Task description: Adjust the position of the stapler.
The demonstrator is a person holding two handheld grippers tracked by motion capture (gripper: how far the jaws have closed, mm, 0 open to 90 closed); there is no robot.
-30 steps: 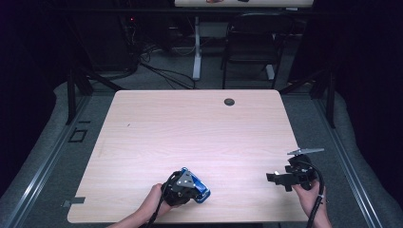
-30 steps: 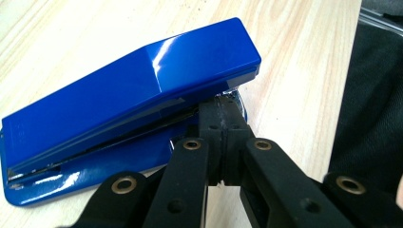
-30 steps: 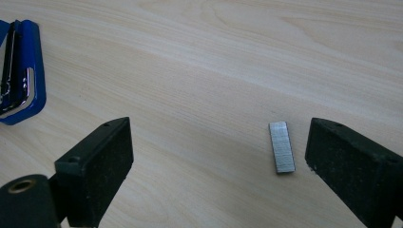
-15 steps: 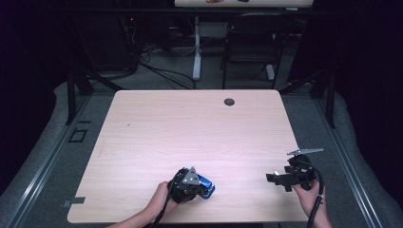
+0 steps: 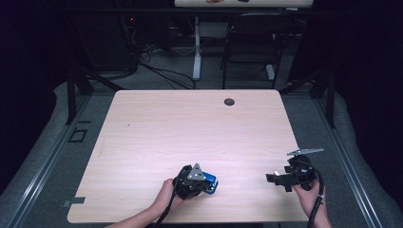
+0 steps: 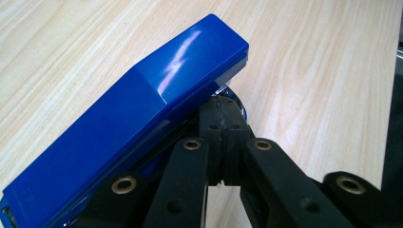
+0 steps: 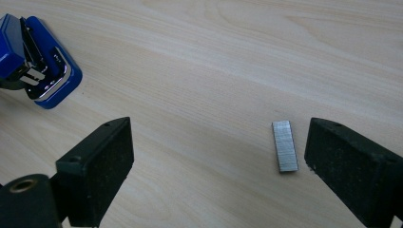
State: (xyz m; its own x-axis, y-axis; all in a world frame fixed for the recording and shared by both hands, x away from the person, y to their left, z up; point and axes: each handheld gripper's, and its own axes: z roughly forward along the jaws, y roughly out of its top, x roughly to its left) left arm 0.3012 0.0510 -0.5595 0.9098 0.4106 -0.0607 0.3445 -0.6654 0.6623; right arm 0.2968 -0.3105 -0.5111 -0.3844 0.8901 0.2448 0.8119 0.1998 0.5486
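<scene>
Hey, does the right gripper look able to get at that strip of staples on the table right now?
Probably yes. The right gripper stands open over bare table, and the strip of staples lies flat between its jaws, close to one pad, with nothing over it. The blue stapler sits well off to the side.

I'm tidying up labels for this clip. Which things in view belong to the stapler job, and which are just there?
In the job:
- blue stapler, open, with the left hand-held gripper shut at it
- strip of staples lying on the table, between the open jaws of the right hand-held gripper

Just there:
- round dark grommet at the table's far edge
- chair behind the table
</scene>
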